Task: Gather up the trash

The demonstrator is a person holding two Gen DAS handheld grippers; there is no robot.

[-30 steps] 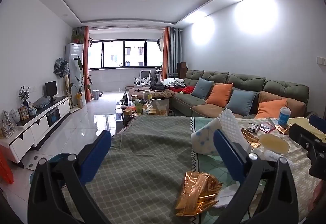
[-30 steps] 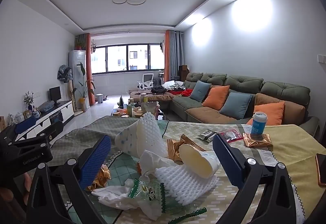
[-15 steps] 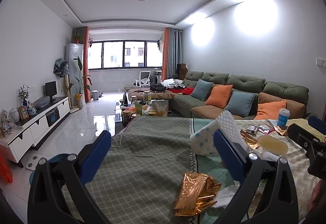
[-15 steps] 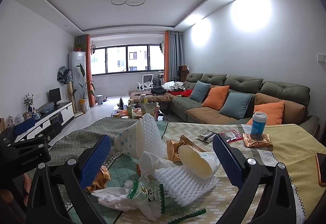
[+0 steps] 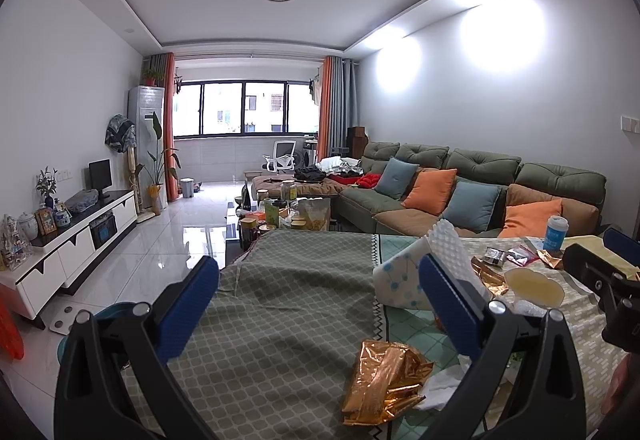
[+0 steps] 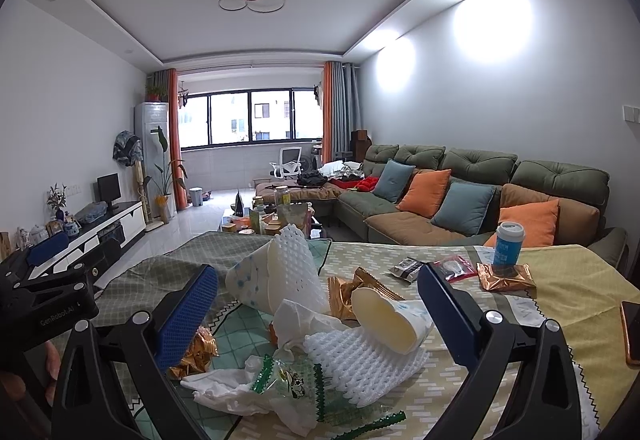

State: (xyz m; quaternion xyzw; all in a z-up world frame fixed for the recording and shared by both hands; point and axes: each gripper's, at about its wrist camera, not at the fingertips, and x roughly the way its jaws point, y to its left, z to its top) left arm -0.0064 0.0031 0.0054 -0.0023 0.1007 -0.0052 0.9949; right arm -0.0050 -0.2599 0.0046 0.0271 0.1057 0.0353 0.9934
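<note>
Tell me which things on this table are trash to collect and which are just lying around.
Trash: gold foil wrapper, white foam netting, tipped paper cup, crumpled tissue, green-edged plastic wrapper.

Lying about: upright blue cup, phone, sofa cushions.

You have two grippers in view: the left gripper (image 5: 320, 300) and the right gripper (image 6: 318, 304), each with two blue-padded fingers spread wide and nothing between them.

On the tablecloth (image 6: 560, 280) you can count:
- two white foam nets, one upright (image 6: 294, 264) and one lying flat (image 6: 360, 364)
- two paper cups, one patterned (image 6: 246, 280) and one on its side (image 6: 384, 316)
- three gold foil wrappers (image 6: 198, 352) (image 6: 344, 288) (image 6: 506, 278)
- one blue bottle (image 6: 507, 246)
- one crumpled white tissue (image 6: 296, 320)
- one green-printed plastic bag (image 6: 288, 380)
- two small sachets, one dark (image 6: 406, 266), one red (image 6: 454, 266)
- one phone (image 6: 631, 332) at the table's right edge

On the sofa (image 6: 560, 176) you see five cushions: three orange, two blue.
</note>
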